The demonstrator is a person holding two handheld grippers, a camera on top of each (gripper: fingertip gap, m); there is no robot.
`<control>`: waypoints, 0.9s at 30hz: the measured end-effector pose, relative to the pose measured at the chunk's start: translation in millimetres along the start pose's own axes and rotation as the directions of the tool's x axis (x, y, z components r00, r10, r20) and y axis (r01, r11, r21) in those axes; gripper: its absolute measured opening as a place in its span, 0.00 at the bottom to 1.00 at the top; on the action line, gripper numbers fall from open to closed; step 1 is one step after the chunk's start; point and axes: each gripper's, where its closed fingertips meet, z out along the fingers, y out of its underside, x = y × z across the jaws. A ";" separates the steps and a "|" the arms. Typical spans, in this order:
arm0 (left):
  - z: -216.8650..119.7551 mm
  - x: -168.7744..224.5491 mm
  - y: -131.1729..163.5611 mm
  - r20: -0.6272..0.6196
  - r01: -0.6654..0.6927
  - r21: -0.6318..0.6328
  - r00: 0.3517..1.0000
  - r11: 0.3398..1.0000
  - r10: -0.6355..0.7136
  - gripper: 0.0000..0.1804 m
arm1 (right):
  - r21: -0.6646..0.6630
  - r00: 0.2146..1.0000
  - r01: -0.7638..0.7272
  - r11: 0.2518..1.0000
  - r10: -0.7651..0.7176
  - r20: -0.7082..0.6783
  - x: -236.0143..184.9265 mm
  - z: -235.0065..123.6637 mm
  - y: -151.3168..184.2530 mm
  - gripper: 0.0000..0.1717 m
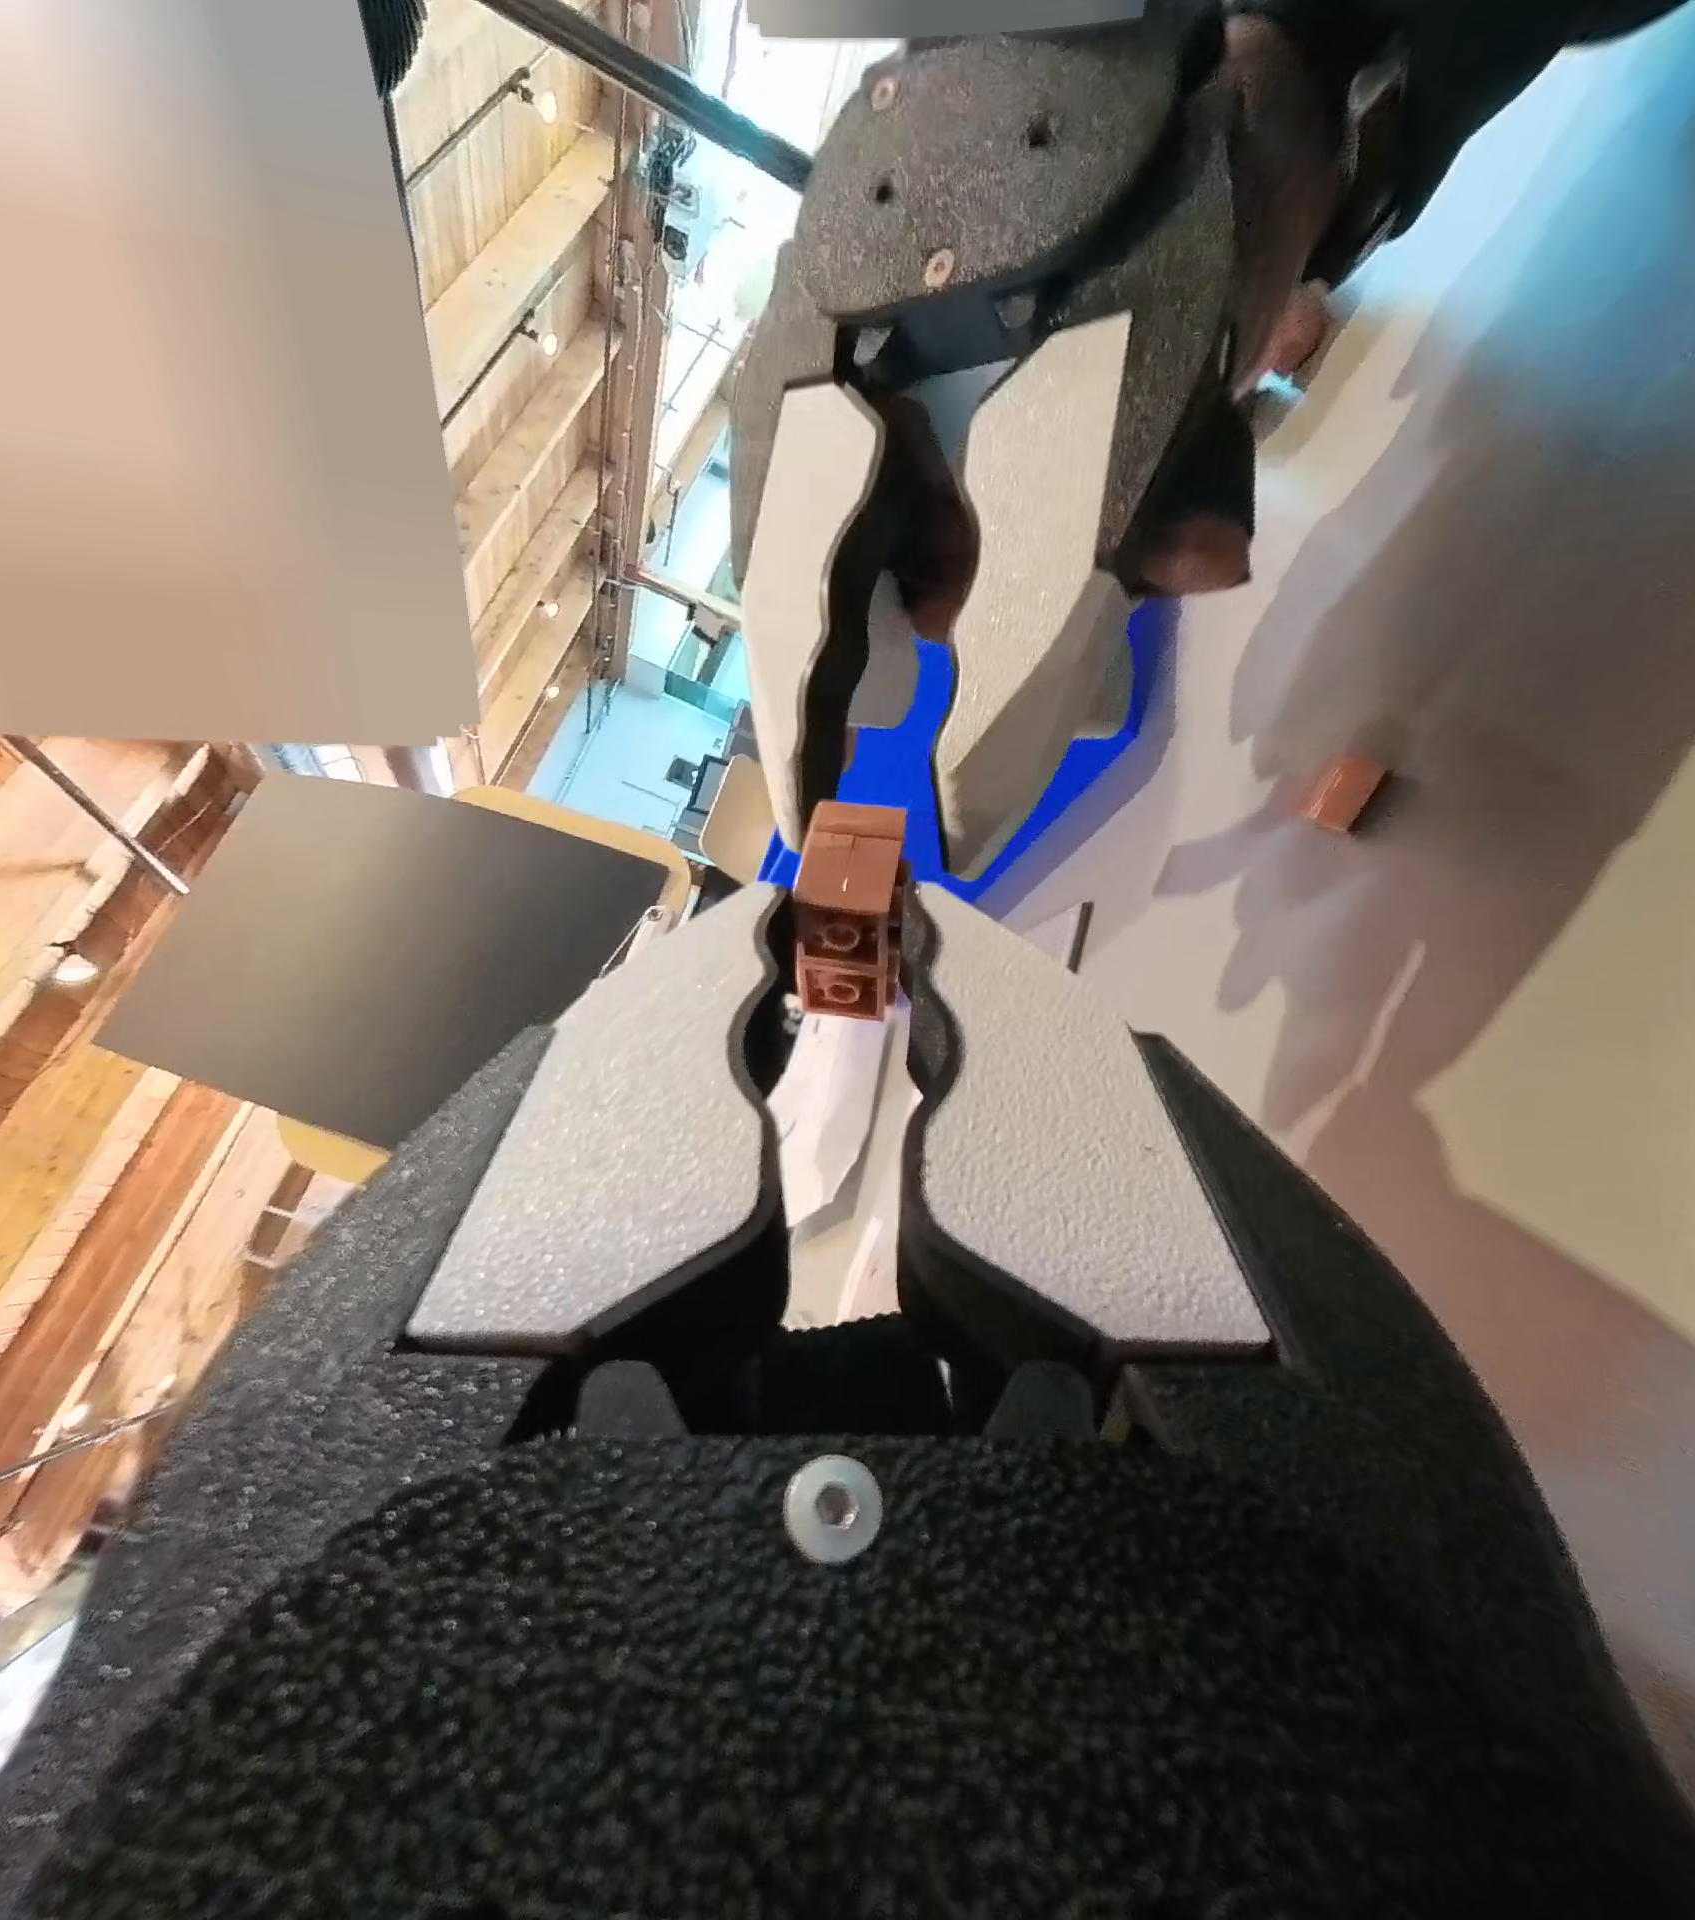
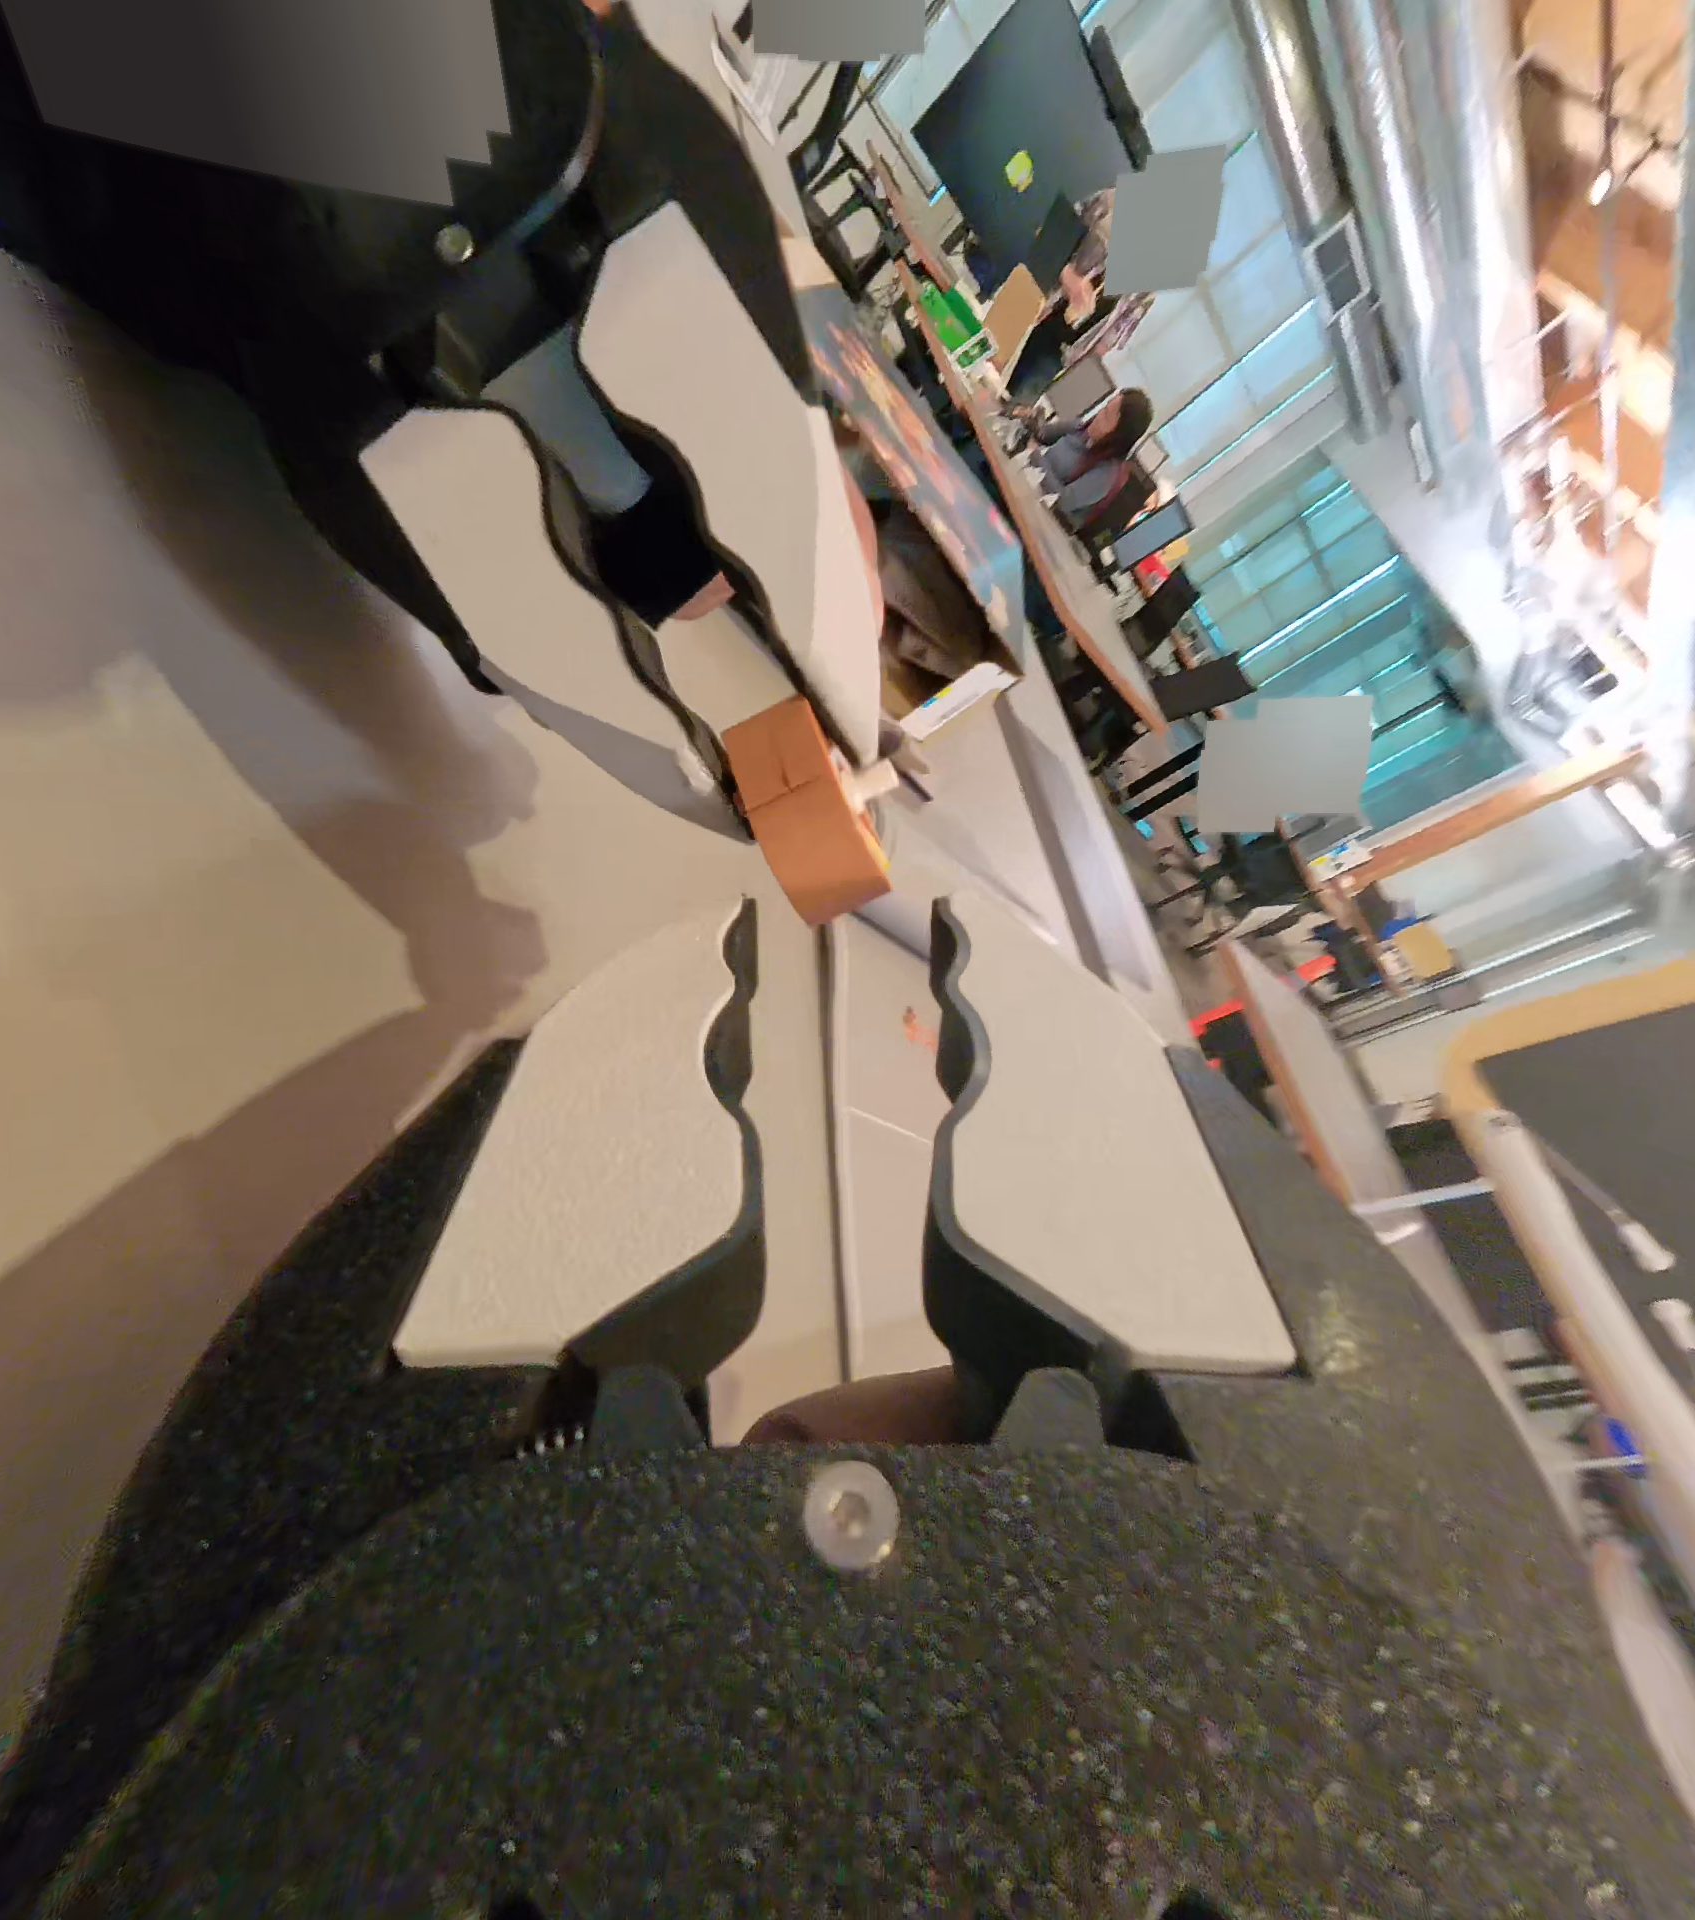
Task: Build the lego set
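My left gripper (image 1: 845,920) is shut on a brown stack of toy bricks (image 1: 845,904), with studs facing the camera and both pads pressed on its sides. The right wrist view shows the same gripper (image 2: 791,764) coming in from the upper left with the brown stack (image 2: 807,821) at its tips. My right gripper (image 2: 841,920) is open, its tips just short of the stack's end and not touching it. In the left wrist view the right gripper (image 1: 884,831) faces mine from above, jaws apart around the far end of the stack.
A second brown brick (image 1: 1347,795) lies on the grey table (image 1: 1549,935). A blue flat piece (image 1: 926,748) lies behind the right gripper's fingers. White paper (image 1: 838,1132) shows between my left fingers. A black-topped table (image 2: 1653,1195) stands at the right. Less than 4 cm separates the two grippers' tips.
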 end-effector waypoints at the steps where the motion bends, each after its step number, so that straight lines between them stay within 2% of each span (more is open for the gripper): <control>1: 0.0 -1.1 1.8 0.011 -0.016 -0.012 1.000 1.000 0.017 0.10 | -0.006 0.999 -0.047 0.999 0.047 0.020 -0.6 0.5 1.4 0.19; 5: 0.7 -8.0 8.5 0.074 -0.107 -0.081 0.991 0.991 0.113 0.10 | -0.017 0.945 -0.305 0.952 0.305 0.122 -5.1 3.4 0.8 0.21; 8: 1.0 -11.2 11.8 0.106 -0.185 -0.131 0.974 0.974 0.200 0.10 | 0.006 0.860 -0.492 0.870 0.486 0.155 -2.5 5.8 -6.8 0.21; 10: 1.7 -11.6 14.2 0.112 -0.223 -0.157 0.964 0.962 0.242 0.10 | 0.017 0.815 -0.567 0.823 0.559 0.150 0.8 7.2 -9.8 0.21; 13: 3.0 -13.0 19.3 0.118 -0.258 -0.205 0.951 0.944 0.286 0.10 | 0.026 0.796 -0.602 0.798 0.597 0.098 6.0 9.1 -10.6 0.21; 19: 4.5 -11.9 18.9 0.125 -0.274 -0.216 0.944 0.937 0.305 0.10 | -0.002 0.785 -0.619 0.785 0.619 -0.017 6.7 14.9 -4.8 0.22; 27: 7.8 -7.3 18.1 0.118 -0.311 -0.248 0.931 0.918 0.347 0.10 | -0.029 0.761 -0.647 0.762 0.643 -0.085 3.7 18.6 0.2 0.22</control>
